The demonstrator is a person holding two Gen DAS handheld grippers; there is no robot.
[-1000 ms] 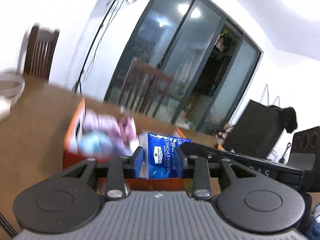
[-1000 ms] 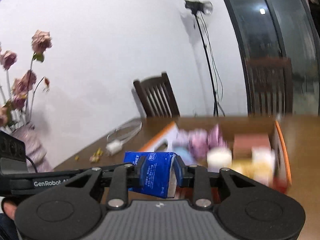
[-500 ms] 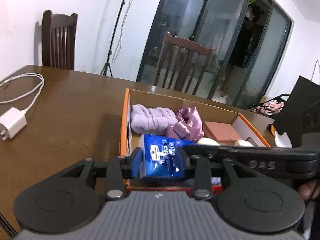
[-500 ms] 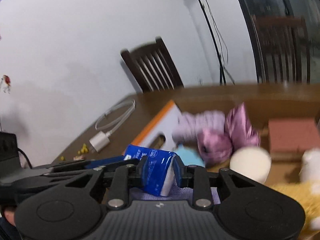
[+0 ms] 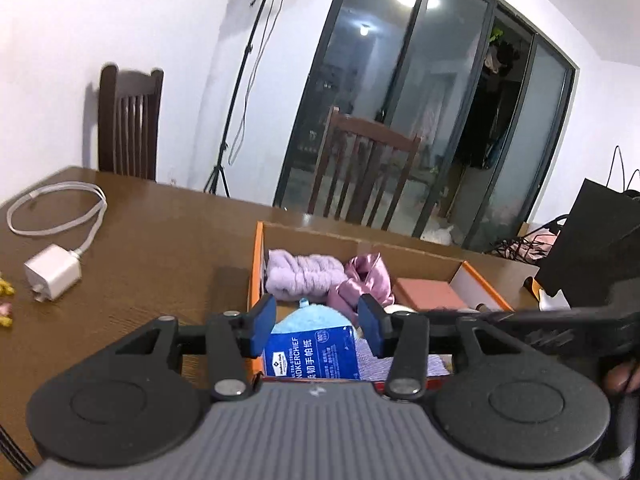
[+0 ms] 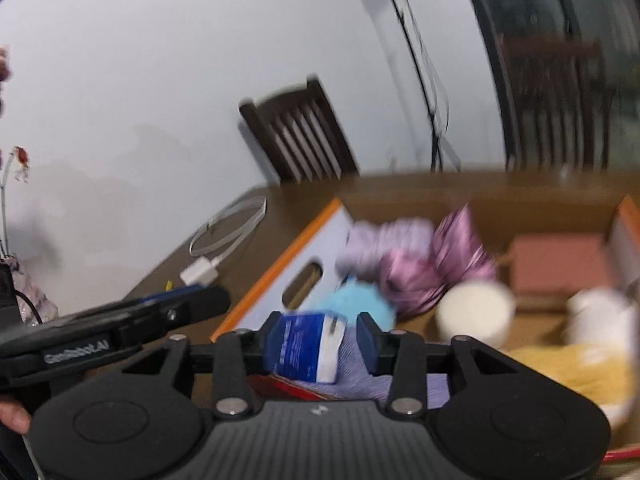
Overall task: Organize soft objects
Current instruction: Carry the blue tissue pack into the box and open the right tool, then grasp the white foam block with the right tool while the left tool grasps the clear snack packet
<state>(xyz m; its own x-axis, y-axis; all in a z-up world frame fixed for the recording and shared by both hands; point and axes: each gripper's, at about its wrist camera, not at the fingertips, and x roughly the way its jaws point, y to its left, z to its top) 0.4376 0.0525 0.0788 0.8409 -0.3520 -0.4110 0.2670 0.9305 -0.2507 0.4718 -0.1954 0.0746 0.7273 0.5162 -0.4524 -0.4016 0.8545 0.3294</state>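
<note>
left wrist view: you had both the left gripper point(image 5: 316, 326) and right gripper point(image 6: 318, 340) just opening off the tissue pack point(image 5: 311, 354), box point(image 5: 256, 276) below; back straight out.

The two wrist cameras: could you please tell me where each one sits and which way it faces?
Left wrist: on the left gripper, looking over the cardboard box toward glass doors; fingertips show at right.
Right wrist: on the right gripper, facing the box and white wall; a fingertip shows at left.
Shared: the blue tissue pack between open jaws.
</note>
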